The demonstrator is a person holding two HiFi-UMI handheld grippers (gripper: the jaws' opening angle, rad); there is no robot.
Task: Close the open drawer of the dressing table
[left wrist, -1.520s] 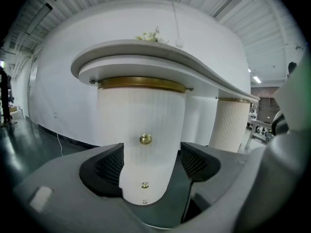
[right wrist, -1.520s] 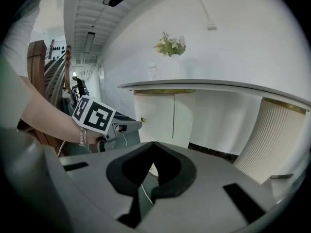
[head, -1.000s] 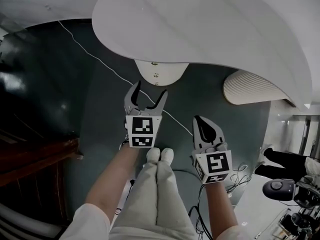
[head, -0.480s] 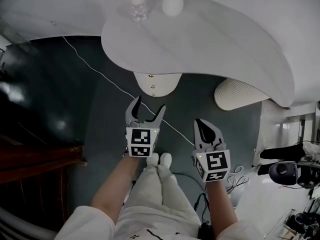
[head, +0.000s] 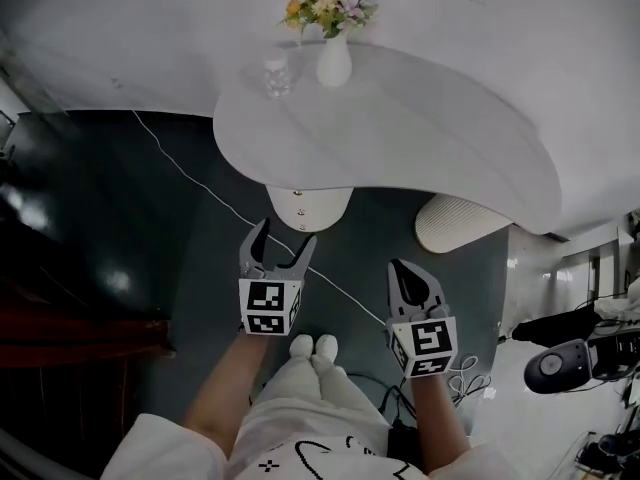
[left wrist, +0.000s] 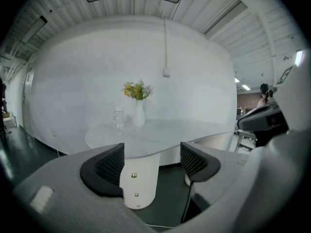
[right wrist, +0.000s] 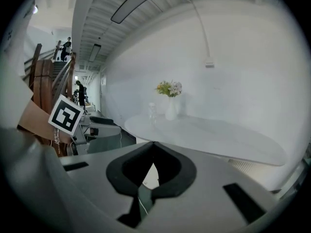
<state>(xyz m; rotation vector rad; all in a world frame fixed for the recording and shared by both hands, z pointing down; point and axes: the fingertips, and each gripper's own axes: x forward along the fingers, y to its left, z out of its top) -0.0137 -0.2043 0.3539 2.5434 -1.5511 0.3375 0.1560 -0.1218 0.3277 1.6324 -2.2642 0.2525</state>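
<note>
Centre of the head view: open drawer [head: 308, 206] jutting from under the front edge of the dressing table [head: 420, 158], small knobs down its rounded face. Just below in frame: left gripper [head: 285, 236] released, jaws wide apart, empty, apart from the drawer. Lower right: right gripper [head: 400, 268] clenched on nothing, jaws tip to tip. Upper centre, on the tabletop: vase of flowers [head: 333, 58] beside a glass [head: 277, 76].

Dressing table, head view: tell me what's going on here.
A person stands facing the white dressing table, a gripper in each hand. The left gripper is open and empty, pointed at the rounded drawer unit under the tabletop, not touching it. The right gripper is shut on nothing. A vase of flowers and a clear glass stand on the table.
</note>
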